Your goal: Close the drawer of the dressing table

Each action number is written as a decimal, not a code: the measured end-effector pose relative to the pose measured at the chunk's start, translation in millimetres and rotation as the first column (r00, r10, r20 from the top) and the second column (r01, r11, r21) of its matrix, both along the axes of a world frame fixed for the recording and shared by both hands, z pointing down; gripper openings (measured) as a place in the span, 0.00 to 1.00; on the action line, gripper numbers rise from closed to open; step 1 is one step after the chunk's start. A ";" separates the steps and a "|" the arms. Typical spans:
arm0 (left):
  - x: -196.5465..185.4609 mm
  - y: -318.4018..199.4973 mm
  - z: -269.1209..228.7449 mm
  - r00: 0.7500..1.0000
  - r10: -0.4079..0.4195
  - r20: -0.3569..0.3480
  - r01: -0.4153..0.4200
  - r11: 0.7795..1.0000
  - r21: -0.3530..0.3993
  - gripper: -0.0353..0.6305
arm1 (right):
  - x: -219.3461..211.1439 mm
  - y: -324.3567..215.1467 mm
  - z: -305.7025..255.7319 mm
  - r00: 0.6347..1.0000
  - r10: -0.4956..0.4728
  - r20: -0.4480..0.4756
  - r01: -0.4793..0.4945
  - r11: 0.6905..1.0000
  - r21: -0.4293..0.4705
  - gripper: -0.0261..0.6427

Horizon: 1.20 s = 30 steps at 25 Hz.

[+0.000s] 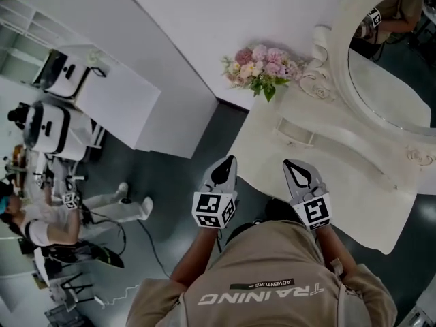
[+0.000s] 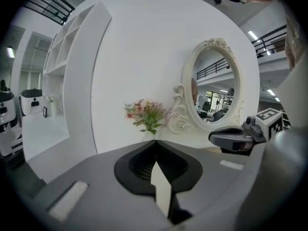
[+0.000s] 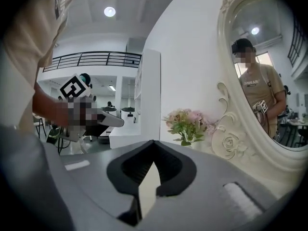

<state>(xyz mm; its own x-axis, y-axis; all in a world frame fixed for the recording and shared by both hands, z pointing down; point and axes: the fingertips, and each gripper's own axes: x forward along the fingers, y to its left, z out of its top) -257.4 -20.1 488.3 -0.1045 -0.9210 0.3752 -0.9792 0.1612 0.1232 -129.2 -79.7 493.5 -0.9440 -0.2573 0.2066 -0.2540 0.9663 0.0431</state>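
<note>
- The drawer [image 1: 308, 137] shows only in the head view, as a curved raised front with a bar handle [image 1: 296, 132]. It runs across the cream counter [image 1: 334, 203] below the mirror [image 1: 392, 67]. You cannot tell from here whether it is pushed fully in.
- Your right tongs [image 1: 289, 162] hover over the counter's near part, tips pointing toward that handle but apart from it. The jaws are pressed together at the tips with nothing between them.
- Your left tongs [image 1: 231, 159] sit just beside the counter's left edge, over the dark floor [image 1: 184, 182]. They are level with the right tongs and near them. These jaws are also closed and empty.
- Each gripper view looks past its own closed tips at the other tongs, held in the air.
- A bunch of pink and cream flowers [image 1: 262, 65] stands at the counter's back left corner. It is against the white wall [image 1: 225, 12] and just beside the carved scroll of the mirror frame [image 1: 320, 80].
- The oval mirror reflects you in a beige shirt, holding the tongs.
- Your beige shirt [image 1: 272, 285] fills the bottom of the head view.
- Well to the left, a white shelf unit [image 1: 116, 101] stands on the floor with white machines [image 1: 51, 125] beyond it. A person [image 1: 34, 216] sits near them.
</note>
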 end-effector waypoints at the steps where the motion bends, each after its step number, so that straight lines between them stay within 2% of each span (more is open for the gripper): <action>1: 2.9 -11.6 -3.8 1.000 0.019 0.005 -0.019 1.000 0.002 0.08 | 1.5 -10.0 0.3 1.000 0.016 0.011 -0.016 1.000 -0.005 0.04; 5: 14.0 -47.0 -6.1 0.997 0.071 -0.025 -0.071 0.997 -0.004 0.08 | 12.6 -47.5 1.6 0.996 0.083 0.034 -0.082 0.996 -0.018 0.04; 12: 30.9 -94.2 11.4 0.986 0.162 -0.027 -0.164 0.984 -0.075 0.08 | 42.7 -82.3 6.7 0.978 0.203 0.042 -0.202 0.979 -0.042 0.04; 19: 57.4 -124.7 22.5 0.956 0.288 -0.053 -0.292 0.953 -0.085 0.08 | 71.4 -90.8 21.2 0.941 0.339 0.013 -0.336 0.937 -0.099 0.04; 22: 61.9 -131.1 30.5 0.941 0.335 -0.046 -0.338 0.937 -0.087 0.08 | 78.1 -93.7 16.4 0.917 0.397 0.031 -0.390 0.911 -0.135 0.04; 27: 72.0 -130.4 57.3 0.921 0.384 -0.070 -0.390 0.910 -0.141 0.08 | 90.2 -84.9 12.6 0.875 0.484 0.008 -0.477 0.865 -0.153 0.04; 30: 84.1 -134.9 75.1 0.906 0.413 -0.094 -0.424 0.890 -0.170 0.08 | 95.2 -84.1 11.2 0.863 0.506 -0.001 -0.501 0.854 -0.140 0.04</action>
